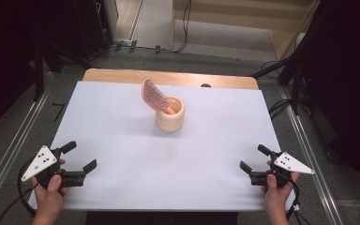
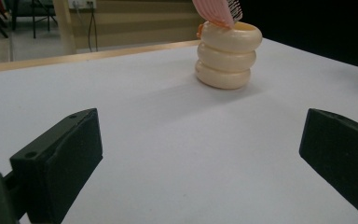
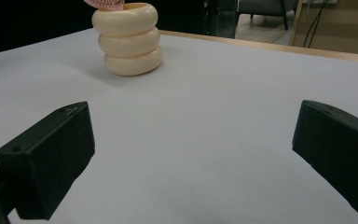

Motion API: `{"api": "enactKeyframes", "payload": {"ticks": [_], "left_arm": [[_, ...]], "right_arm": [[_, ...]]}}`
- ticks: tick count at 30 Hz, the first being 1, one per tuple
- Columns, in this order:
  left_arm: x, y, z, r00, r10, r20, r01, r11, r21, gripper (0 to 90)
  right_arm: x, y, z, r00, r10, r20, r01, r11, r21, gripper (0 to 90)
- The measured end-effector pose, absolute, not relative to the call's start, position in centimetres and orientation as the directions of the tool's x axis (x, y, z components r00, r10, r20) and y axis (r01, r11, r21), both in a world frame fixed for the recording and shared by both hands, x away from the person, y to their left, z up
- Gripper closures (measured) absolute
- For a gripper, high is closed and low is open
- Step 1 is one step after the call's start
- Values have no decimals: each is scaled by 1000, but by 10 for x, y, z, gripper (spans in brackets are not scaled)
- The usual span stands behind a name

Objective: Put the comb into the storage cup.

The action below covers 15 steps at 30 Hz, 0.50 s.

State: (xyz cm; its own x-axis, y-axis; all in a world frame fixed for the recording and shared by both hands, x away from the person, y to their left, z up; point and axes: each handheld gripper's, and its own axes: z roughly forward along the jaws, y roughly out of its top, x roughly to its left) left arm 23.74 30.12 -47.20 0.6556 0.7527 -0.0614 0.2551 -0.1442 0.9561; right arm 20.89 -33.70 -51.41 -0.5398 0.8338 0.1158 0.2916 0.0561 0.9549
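Observation:
A cream ribbed cup [image 1: 170, 115] made of stacked rings stands upright near the back middle of the white table [image 1: 122, 140]. A pink hairbrush [image 1: 153, 94] sits in it, head up and leaning back left. The cup [image 2: 227, 55] with the brush head [image 2: 216, 11] lies ahead of my left gripper, and the same cup [image 3: 127, 38] lies ahead of my right gripper. My left gripper [image 1: 78, 157] rests at the front left, open and holding nothing. My right gripper [image 1: 253, 157] rests at the front right, open and holding nothing. Both stand far from the cup.
A wooden table edge [image 1: 168, 76] shows behind the white sheet. Black stands and cables [image 1: 281, 108] flank the table on both sides. Metal floor rails [image 1: 9, 145] run along the left and right.

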Motion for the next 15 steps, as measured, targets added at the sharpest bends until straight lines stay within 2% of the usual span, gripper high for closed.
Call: {"api": "enactKeyframes", "payload": {"ticks": [15], "left_arm": [[222,328,-477,629,776,-49,248,-141,958,0]], "right_arm": [[209,-337,-515,-543,832,112,290,60,955,0]]}}
